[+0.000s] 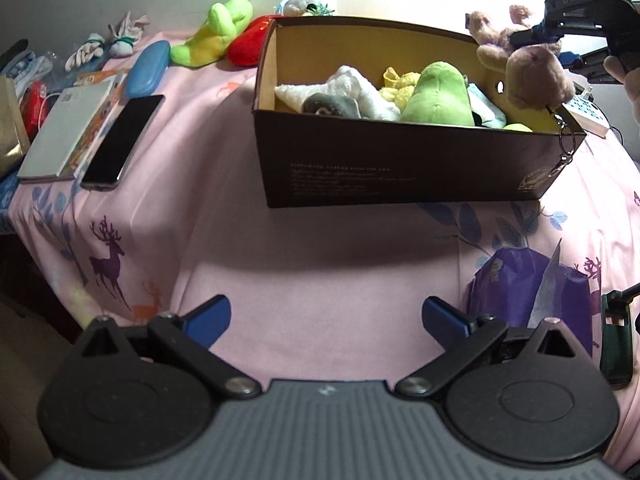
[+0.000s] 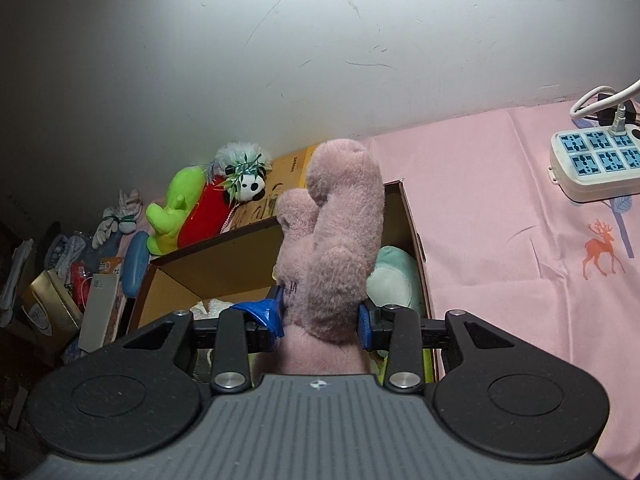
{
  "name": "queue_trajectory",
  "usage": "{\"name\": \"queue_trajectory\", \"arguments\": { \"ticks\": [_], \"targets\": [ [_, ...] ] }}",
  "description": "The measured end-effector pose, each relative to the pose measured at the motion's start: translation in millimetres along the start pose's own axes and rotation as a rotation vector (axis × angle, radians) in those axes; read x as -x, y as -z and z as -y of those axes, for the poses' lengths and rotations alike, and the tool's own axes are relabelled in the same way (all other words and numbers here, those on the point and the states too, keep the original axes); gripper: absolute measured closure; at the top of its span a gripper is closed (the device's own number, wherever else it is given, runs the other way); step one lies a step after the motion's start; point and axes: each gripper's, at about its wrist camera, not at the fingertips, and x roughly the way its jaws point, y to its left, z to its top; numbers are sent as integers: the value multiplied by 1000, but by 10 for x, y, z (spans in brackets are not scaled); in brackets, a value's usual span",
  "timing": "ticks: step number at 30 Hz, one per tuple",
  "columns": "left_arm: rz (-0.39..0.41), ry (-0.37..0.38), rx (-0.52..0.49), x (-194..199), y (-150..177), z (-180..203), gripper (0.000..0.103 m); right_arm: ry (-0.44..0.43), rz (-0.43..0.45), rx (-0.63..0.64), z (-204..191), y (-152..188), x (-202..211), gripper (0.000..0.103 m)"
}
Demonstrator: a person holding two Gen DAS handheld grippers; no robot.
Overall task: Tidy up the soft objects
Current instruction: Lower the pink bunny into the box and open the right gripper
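The right gripper (image 2: pixel 320 320) clamps a fuzzy pink plush (image 2: pixel 332 240) (metal keyring dangling) above the cardboard box's (image 1: pixel 400 176) right end, over soft toys inside. The left gripper (image 1: pixel 326 316) hangs spread wide over the pink cloth (image 1: pixel 280 260).

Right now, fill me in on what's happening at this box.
The right tongs are clamped on a pink plush toy, holding it over the right end of the brown box, which already holds a green plush and other soft toys. The left tongs hang open and empty in front of the box.
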Motion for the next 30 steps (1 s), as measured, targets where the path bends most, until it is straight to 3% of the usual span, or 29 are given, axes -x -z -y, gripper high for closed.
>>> {"name": "queue_trajectory", "arguments": {
  "ticks": [10, 22, 30],
  "targets": [
    [-16, 5, 19, -83, 10, -112, 2, 25, 64, 14, -120, -134, -127, 84],
    [-14, 13, 16, -117, -49, -144, 2, 133, -121, 142, -191, 101, -486, 81],
    [-5, 26, -3, -107, -97, -81, 2, 135, -140, 104, -147, 131, -456, 82]
  ]
}}
